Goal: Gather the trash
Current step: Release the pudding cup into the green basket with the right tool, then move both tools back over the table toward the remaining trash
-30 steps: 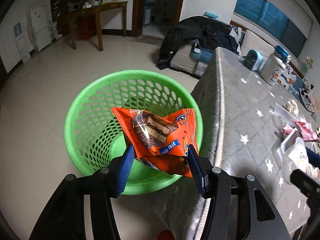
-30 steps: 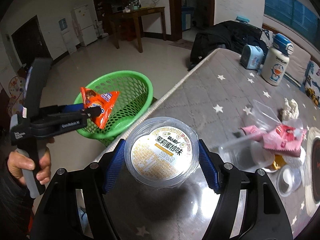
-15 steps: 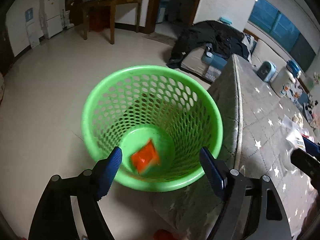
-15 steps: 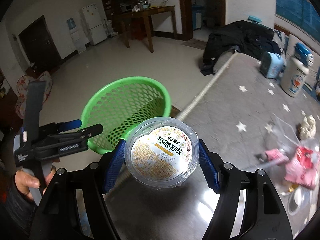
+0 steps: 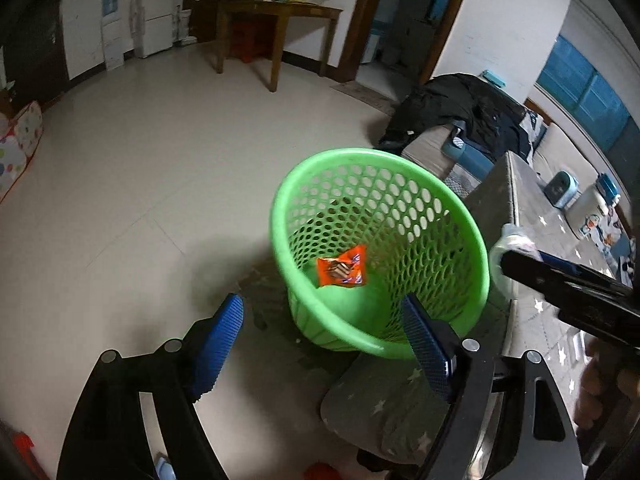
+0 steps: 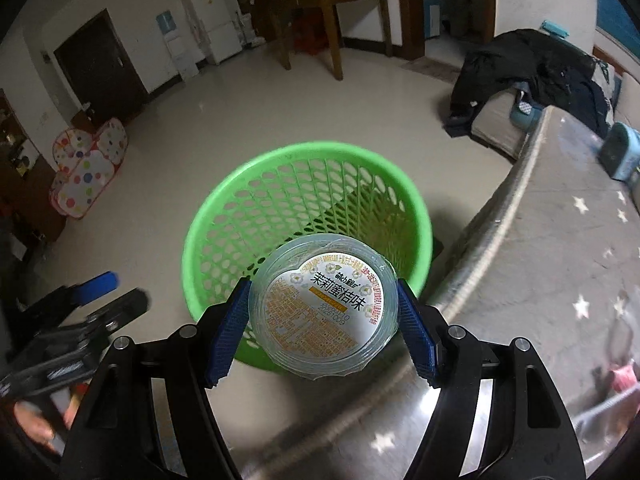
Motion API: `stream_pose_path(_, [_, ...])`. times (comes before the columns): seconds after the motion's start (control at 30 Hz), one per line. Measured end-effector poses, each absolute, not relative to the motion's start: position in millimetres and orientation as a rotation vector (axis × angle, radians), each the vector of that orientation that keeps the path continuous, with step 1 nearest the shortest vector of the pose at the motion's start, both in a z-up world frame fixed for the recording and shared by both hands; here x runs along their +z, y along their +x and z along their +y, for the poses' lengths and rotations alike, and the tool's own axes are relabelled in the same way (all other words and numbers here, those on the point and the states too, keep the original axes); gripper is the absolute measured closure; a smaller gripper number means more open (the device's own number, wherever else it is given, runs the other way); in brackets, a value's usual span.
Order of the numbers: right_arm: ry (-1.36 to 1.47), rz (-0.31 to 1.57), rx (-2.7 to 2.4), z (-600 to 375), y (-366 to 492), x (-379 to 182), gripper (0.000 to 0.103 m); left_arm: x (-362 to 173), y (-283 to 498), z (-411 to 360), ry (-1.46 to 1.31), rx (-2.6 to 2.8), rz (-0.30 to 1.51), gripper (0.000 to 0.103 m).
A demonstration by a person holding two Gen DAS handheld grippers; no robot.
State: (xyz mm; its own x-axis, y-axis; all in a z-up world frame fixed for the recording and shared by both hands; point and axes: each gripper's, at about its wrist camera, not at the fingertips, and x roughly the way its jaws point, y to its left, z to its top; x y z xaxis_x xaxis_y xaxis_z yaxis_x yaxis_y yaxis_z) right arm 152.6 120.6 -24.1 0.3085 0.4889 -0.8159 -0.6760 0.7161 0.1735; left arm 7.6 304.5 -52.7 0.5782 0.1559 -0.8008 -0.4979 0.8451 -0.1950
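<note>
Left gripper blurred at left edge of right wrist view; plastic cup hides green basket floor; pink wrapper smeared lower right.

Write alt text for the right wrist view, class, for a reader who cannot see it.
The right gripper clamps a clear lidded plastic cup just above the near rim of a green basket on the floor. The left gripper hangs at left.

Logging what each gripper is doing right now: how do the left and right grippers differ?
The left gripper is open and holds nothing; the right gripper is shut on a clear cup. The left one's orange wrapper already lies in the green basket; the right one's cup is not yet dropped. Both have blue pads and point toward the basket.
</note>
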Motion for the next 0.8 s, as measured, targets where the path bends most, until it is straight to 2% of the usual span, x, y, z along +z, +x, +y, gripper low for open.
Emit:
stream_pose_path(0.4, [-0.266,1.062,0.754,152.0,167.1,-60.1,0.031,-60.4,-7.3,315.6,-0.479,0.433,0.889,0.025])
stream_pose_path(0.5, [-0.267,1.045,0.755,151.3,164.3,-56.5,0.028,-58.4,-3.9,310.7,-0.473,0.430,0.886,0.025])
stream_pose_path(0.8, [-0.254,0.953,0.727,110.6,150.0,-25.6,0.028,-43.3,8.6,284.1,-0.420,0.367,0.869,0.025])
